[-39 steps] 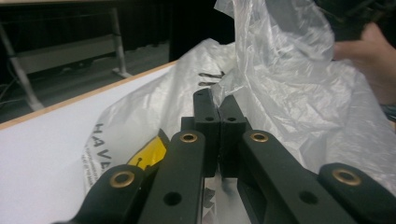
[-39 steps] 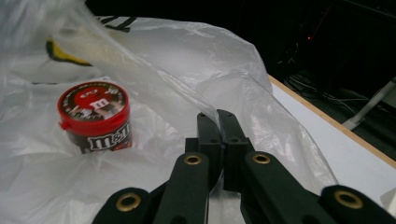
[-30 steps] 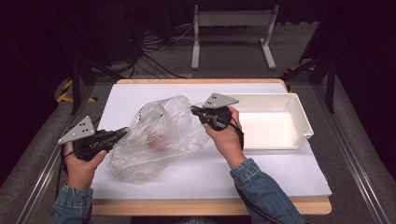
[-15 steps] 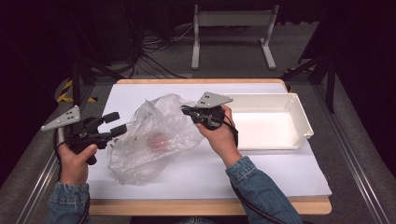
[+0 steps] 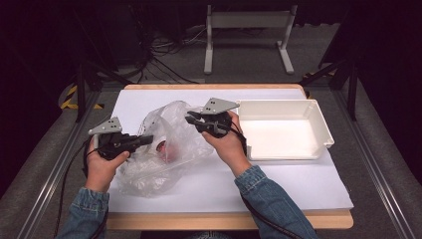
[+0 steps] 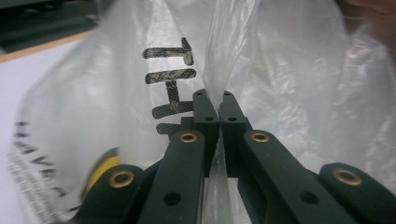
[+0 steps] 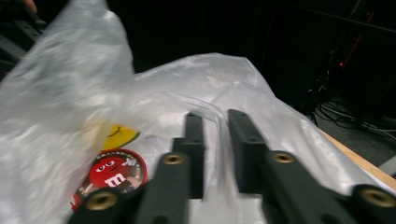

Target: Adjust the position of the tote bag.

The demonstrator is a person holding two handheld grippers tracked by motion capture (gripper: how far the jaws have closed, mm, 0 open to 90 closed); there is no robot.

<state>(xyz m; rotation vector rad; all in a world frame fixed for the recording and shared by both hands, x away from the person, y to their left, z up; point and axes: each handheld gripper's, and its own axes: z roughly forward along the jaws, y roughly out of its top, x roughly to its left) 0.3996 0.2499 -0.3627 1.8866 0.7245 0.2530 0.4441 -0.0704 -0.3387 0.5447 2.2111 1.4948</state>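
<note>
Clear plastic bag (image 5: 161,147) lies crumpled on the worktop (image 5: 278,179) between the two hands, a red sweet packet (image 7: 109,175) showing through its film. The left gripper (image 5: 144,140) has just closed its jaws, and they pinch a fold of film tight between them. The right gripper (image 5: 191,119) has its jaws just parting, a narrow gap with film running through it, the pads seemingly not pressing. This looks like opening the bag's mouth; next, the right jaws need a fresh bite opposite.
</note>
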